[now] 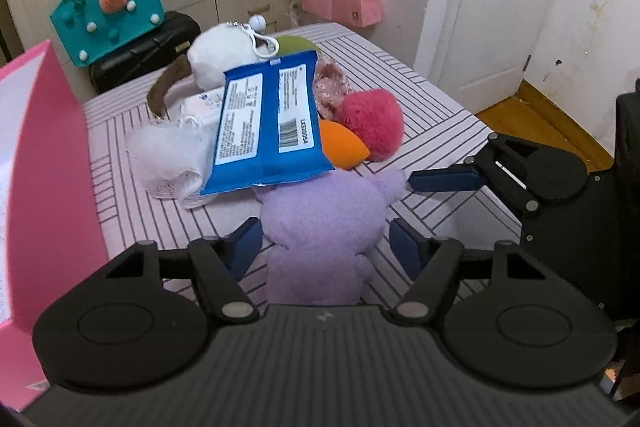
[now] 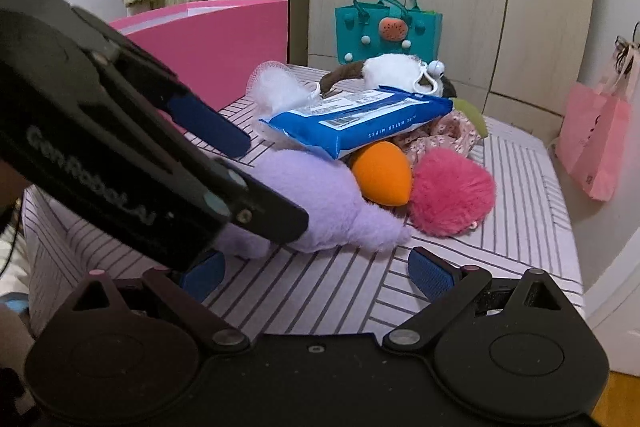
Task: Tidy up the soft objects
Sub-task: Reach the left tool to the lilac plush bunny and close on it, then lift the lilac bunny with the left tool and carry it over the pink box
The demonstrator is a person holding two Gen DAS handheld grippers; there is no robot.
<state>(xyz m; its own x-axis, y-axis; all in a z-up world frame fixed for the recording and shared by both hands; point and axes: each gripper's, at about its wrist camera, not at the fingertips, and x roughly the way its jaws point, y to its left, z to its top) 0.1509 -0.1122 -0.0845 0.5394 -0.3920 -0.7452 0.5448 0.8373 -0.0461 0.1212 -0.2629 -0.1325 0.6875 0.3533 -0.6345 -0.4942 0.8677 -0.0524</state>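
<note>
Fingers of the left gripper (image 1: pixel 324 239) straddle the purple plush toy (image 1: pixel 324 227), one blue pad on each flank; whether the pads already press into the fur I cannot tell, since a sliver of gap shows on the right side. Straddling the body rather than a limb looks chosen to get a firm hold on something that squashes. The right gripper (image 2: pixel 316 273) hovers just beside the toy's near end with its fingers spread and nothing between them, probably waiting to steady or take the next piece.

The plush lies on the striped bed (image 1: pixel 400 75), its far end tucked under a blue wipes pack (image 1: pixel 268 123) that leans across the heap, so lifting the toy may tip the pack. Touching the toy are an orange sponge (image 2: pixel 382 173) and a pink pompom (image 2: pixel 450 191); beyond sit a white mesh puff (image 1: pixel 168 155) and a white pouch (image 1: pixel 224 55). A pink box (image 2: pixel 216 43) stands open just beside the pile, a likely destination.
</note>
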